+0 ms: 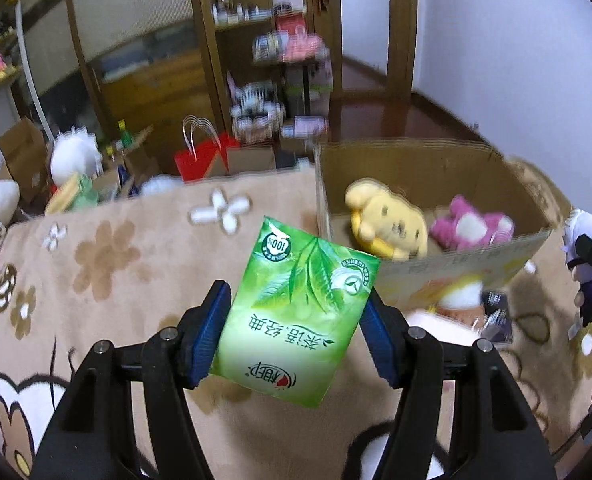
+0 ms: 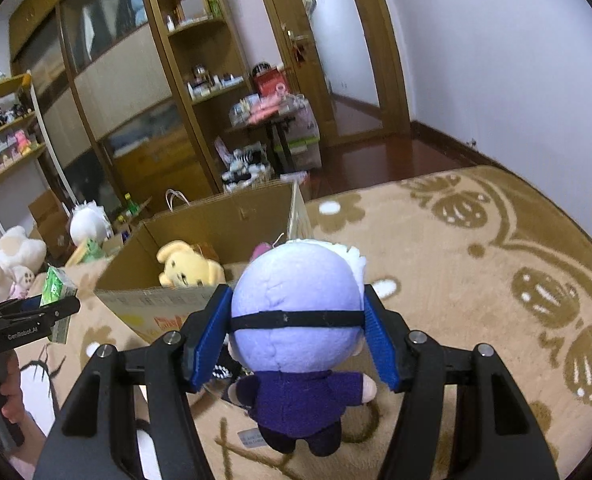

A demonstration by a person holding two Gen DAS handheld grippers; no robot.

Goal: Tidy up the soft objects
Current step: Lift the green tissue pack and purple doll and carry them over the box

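Observation:
My left gripper [image 1: 296,328] is shut on a green tissue pack [image 1: 296,312] and holds it above the beige blanket, left of the cardboard box [image 1: 435,160]. The box holds a yellow dog plush [image 1: 387,220] and a pink plush [image 1: 471,224]. My right gripper [image 2: 297,332] is shut on the head of a lavender-haired doll [image 2: 296,320] in a purple suit, just right of the box [image 2: 224,216]. The doll also shows at the right edge of the left wrist view [image 1: 587,264]. The tissue pack shows at the left in the right wrist view [image 2: 58,288].
The beige flower-patterned blanket [image 2: 475,280] covers the bed. Beyond its far edge lie white plush toys [image 1: 74,156], a red paper bag [image 1: 204,160] and small boxes. Wooden cabinets and a cluttered rack [image 1: 280,92] stand behind. A hand [image 2: 10,396] holds the left gripper's handle.

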